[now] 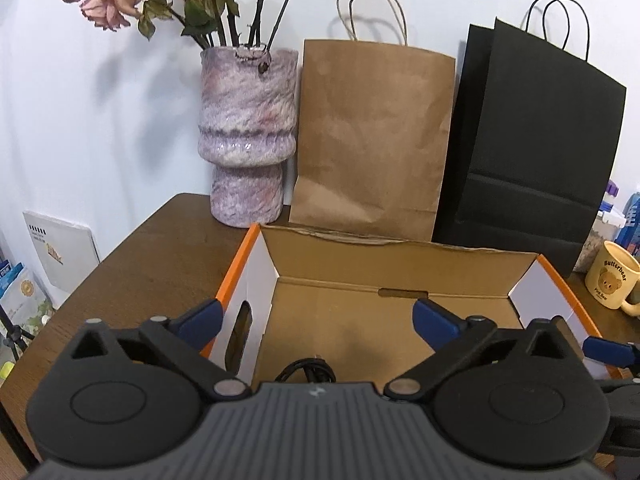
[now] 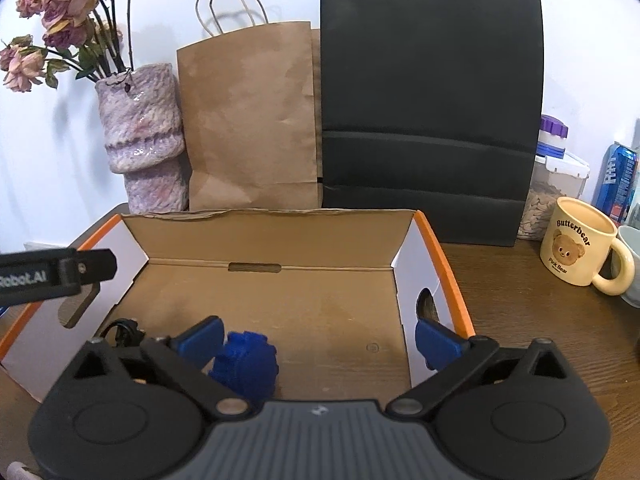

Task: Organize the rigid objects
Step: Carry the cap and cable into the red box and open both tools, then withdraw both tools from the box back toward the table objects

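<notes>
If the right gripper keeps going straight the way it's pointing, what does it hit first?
Probably the bare cardboard floor of the open box: the right gripper, jaws open, angles down into it. The blue toothed object lies by its left finger, seemingly just off that line.

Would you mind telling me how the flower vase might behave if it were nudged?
The vase probably tips easily: its base is narrower than its upper body, and tall flowers stand in it. Its glossy surface suggests ceramic, so likely heavy, slippery and breakable.
</notes>
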A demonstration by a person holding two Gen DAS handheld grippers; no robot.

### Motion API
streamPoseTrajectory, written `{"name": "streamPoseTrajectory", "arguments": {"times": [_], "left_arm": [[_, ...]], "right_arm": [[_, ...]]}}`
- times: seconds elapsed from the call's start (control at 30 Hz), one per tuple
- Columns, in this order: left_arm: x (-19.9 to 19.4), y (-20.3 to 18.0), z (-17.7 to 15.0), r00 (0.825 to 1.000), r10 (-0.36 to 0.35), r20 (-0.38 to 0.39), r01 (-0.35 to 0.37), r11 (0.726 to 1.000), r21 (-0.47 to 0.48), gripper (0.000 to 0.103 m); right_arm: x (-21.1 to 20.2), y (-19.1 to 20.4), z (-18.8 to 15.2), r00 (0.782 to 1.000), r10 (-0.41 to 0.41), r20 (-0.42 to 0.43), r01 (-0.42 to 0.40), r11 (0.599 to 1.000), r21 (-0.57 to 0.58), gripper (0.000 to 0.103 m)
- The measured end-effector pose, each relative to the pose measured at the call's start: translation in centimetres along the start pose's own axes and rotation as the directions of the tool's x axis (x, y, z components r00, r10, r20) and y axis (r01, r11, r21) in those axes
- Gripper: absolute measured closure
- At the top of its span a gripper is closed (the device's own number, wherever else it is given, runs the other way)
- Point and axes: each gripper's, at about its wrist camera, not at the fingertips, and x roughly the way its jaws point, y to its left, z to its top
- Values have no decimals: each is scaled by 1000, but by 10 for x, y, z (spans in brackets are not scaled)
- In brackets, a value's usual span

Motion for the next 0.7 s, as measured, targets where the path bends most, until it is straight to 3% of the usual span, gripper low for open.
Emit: {"name": "streamPoseTrajectory", "arguments": {"times": [0.43,0.7], "left_arm": [[-11,2,3,1000,5,13,-5,1000,-2,0],[-43,2,6,999,-30,44,30,1000,4,0]], "right_arm": [[-9,3,1,1000,2,8,-2,1000,-8,0],[-37,2,1,999,-3,38,4,1000,-13,0]]}}
